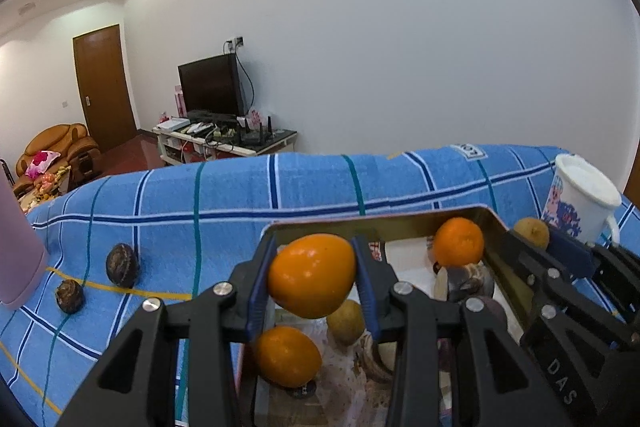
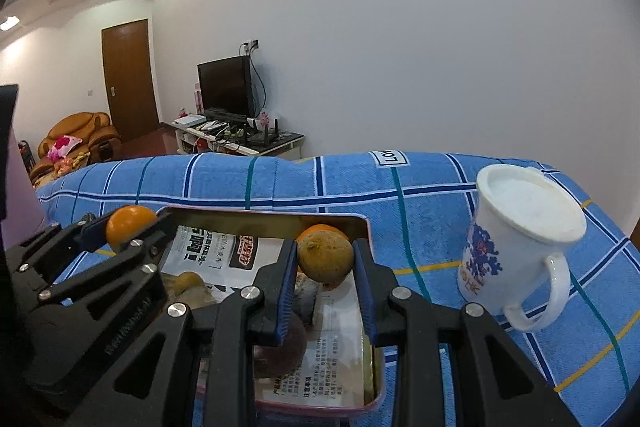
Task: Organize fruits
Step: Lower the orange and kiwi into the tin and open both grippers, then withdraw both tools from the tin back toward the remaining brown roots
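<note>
My left gripper [image 1: 314, 275] is shut on a bright orange [image 1: 311, 275] and holds it above the metal tray [image 1: 384, 223]. The tray holds another orange [image 1: 287, 355], a far orange [image 1: 459, 241], a yellowish fruit [image 1: 347, 321] and dark fruits. My right gripper [image 2: 325, 263] is shut on a dull yellow-brown fruit [image 2: 325, 259] above the same tray [image 2: 362, 223]. The left gripper with its orange [image 2: 129, 225] shows at the left of the right wrist view. Two dark passion fruits [image 1: 122, 264] [image 1: 70, 295] lie on the blue checked cloth [image 1: 224, 195] left of the tray.
A white mug [image 2: 516, 247] with a blue pattern stands right of the tray; it also shows in the left wrist view [image 1: 582, 203]. A pink bottle [image 1: 18, 251] stands at the far left. The table's far edge drops off toward a room with a TV stand.
</note>
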